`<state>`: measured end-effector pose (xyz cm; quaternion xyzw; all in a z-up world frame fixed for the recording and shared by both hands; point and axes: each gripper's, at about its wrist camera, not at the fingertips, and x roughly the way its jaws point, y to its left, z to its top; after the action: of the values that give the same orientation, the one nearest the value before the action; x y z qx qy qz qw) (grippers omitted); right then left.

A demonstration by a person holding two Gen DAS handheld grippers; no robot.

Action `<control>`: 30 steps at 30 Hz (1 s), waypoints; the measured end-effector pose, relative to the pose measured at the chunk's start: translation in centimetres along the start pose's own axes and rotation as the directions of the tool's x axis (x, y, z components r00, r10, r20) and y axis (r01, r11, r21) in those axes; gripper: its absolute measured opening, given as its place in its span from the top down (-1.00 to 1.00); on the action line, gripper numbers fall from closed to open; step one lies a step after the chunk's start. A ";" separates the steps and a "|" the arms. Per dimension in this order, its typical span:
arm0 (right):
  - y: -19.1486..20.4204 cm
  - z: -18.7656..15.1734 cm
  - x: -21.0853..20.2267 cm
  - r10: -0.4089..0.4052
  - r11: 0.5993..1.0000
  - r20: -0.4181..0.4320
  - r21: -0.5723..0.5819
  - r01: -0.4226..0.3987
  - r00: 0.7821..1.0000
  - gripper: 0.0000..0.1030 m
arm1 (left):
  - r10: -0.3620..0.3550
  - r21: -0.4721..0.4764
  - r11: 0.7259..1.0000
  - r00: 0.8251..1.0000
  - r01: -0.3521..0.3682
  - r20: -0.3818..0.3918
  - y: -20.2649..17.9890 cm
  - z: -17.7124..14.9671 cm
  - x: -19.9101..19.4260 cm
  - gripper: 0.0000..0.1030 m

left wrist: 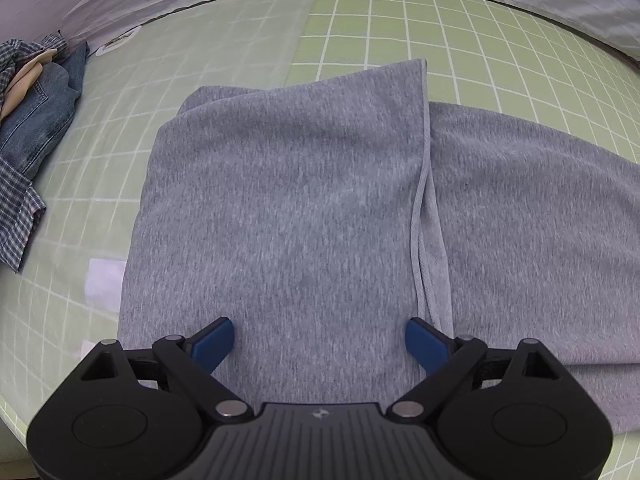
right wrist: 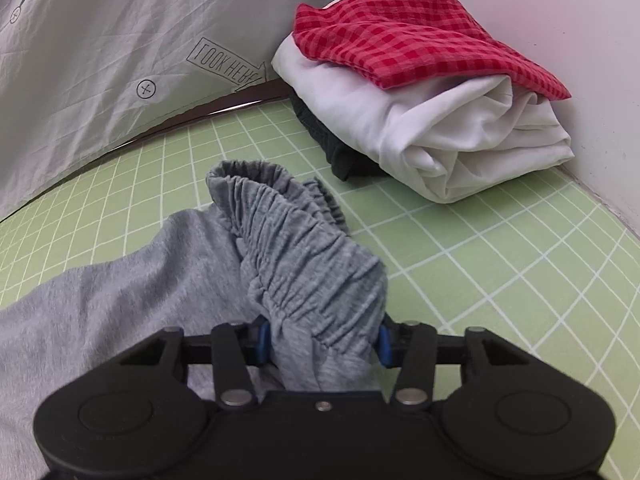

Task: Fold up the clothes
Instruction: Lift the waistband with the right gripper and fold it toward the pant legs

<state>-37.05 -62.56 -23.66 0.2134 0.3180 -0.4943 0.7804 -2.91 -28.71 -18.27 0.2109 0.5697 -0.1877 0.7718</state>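
Grey sweatpants [left wrist: 288, 208] lie on the green grid mat [left wrist: 440, 32], one part folded over the other, with a seam edge running down the middle right. My left gripper [left wrist: 319, 346] hovers over the near end of the fold, its blue fingers [left wrist: 214, 344] wide apart and empty. In the right wrist view my right gripper [right wrist: 322, 344] is shut on the pants' gathered elastic waistband [right wrist: 304, 240], which bunches up between the blue pads [right wrist: 262, 342] and stands lifted off the mat [right wrist: 500, 260].
A heap of blue jeans [left wrist: 36, 120] and a plaid shirt [left wrist: 16, 208] lies at the mat's left edge. A folded stack with a red checked cloth [right wrist: 420, 36], white garment [right wrist: 460, 136] and dark garment sits far right by a wall. White sheet [right wrist: 100, 60] borders the back.
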 end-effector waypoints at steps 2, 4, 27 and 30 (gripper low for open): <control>1.0 0.1 -0.3 -0.012 0.999 -0.002 -0.041 0.012 1.000 0.25 | -0.019 -0.003 1.000 1.000 0.019 0.021 0.7 0.3 -0.2 -0.80; 1.9 0.3 -1.0 -0.026 0.998 0.010 -0.051 0.026 1.000 0.27 | -0.039 -0.006 0.999 0.998 0.039 0.044 1.4 0.5 -0.5 -0.80; 20.3 -1.7 -12.3 0.092 0.983 0.209 -0.172 -0.056 0.974 0.31 | -0.101 0.090 0.992 0.976 0.085 0.192 9.9 0.0 -1.7 -0.80; 23.6 -3.5 -12.9 0.124 0.975 0.198 -0.204 -0.083 0.972 0.31 | -0.110 0.129 0.988 0.975 0.086 0.190 10.5 0.0 -1.3 -0.80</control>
<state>-20.61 -42.18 -16.54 0.0990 0.2690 -0.4390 0.8515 2.30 -19.87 -15.83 0.2087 0.4879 -0.2795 0.8002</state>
